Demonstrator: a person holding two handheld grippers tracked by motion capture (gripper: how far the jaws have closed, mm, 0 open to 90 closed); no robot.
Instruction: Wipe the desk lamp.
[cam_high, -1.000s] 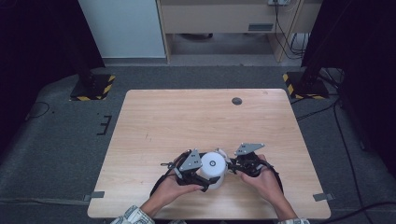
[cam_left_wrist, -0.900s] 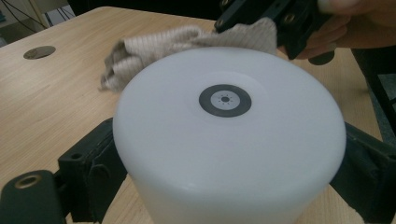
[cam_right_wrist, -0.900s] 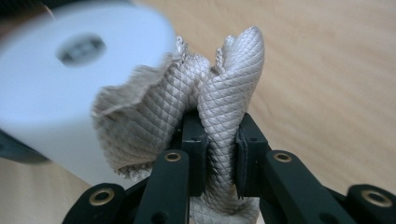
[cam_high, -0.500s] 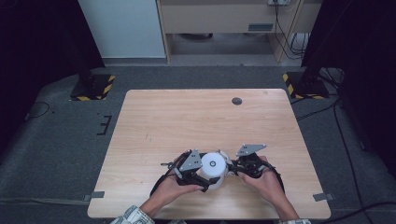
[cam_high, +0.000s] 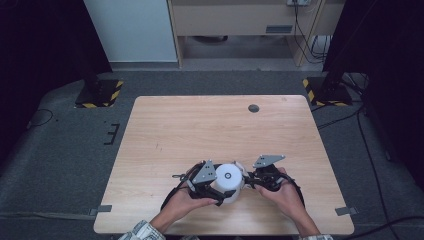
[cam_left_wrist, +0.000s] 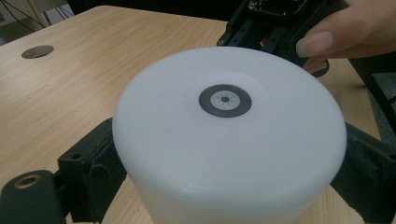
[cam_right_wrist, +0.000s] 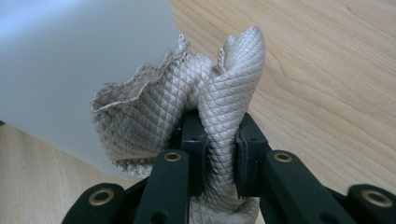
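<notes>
Two things are in hand here: a white cylinder (cam_high: 229, 181) and a pale quilted cloth (cam_right_wrist: 205, 116). In the high view the cylinder stands upright on the wooden table (cam_high: 200, 125), low and centre in the frame, with a small dark ring (cam_left_wrist: 224, 100) at the middle of its flat top. The left gripper (cam_high: 212, 192) sits just to the left of it in that frame, and in the left gripper view its two black jaws reach around the lower part of the cylinder, one at the lower left edge of the picture and one at the lower right, spread wide and closed against the white wall (so the cylinder is gripped from both sides). The right gripper (cam_right_wrist: 219, 154) lies just to the right of the cylinder in the high view; in the right gripper view its jaws are pinched tight on a fold of the cloth, which bunches upward through the middle of the frame, right beside the white wall at upper left. A small dark round insert (cam_high: 253, 108) sits in the tabletop toward the far edge, upper centre of the high view.
</notes>
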